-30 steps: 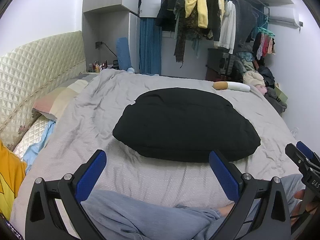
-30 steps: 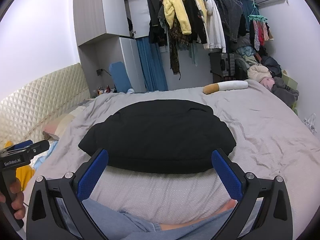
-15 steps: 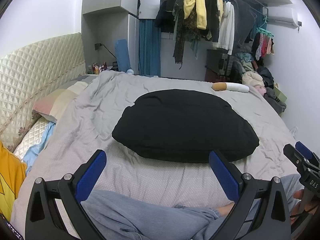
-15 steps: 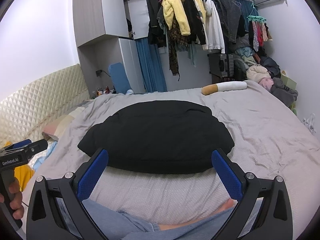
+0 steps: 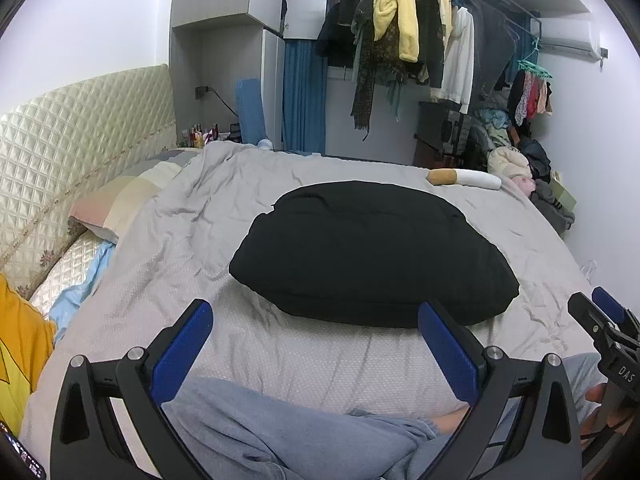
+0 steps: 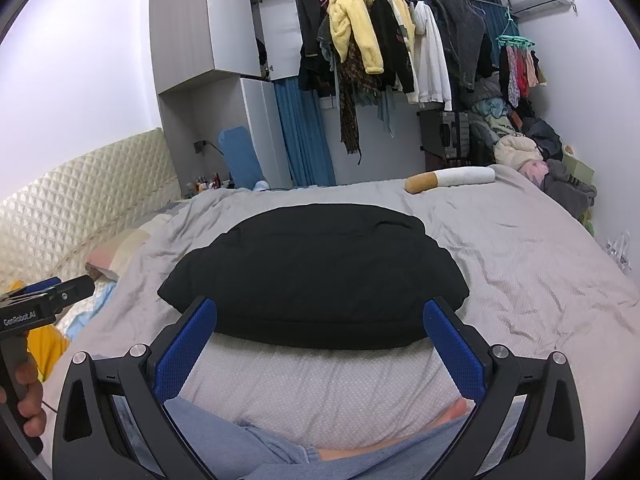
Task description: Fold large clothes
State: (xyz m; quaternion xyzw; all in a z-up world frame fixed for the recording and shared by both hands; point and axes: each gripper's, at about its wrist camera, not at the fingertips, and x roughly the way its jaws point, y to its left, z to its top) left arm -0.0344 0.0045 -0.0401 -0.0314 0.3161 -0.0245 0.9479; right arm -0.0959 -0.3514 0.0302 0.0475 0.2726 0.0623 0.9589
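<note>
A large black garment (image 5: 372, 252) lies folded into a thick rounded bundle on the grey bedspread (image 5: 192, 240); it also shows in the right wrist view (image 6: 316, 276). My left gripper (image 5: 316, 320) is open and empty, held above the bed's near edge, short of the bundle. My right gripper (image 6: 320, 316) is open and empty, its blue fingertips just in front of the bundle's near edge. Each gripper shows at the side of the other's view.
The person's legs in light blue trousers (image 5: 280, 432) lie under both grippers. A cigarette-shaped pillow (image 6: 448, 178) lies at the far side of the bed. Pillows (image 5: 116, 208) and a quilted headboard (image 5: 80, 140) are at left. A rack of hanging clothes (image 6: 384, 52) stands behind.
Both grippers have drifted very slightly; the black bundle has stayed where it was. Both jaws remain wide apart.
</note>
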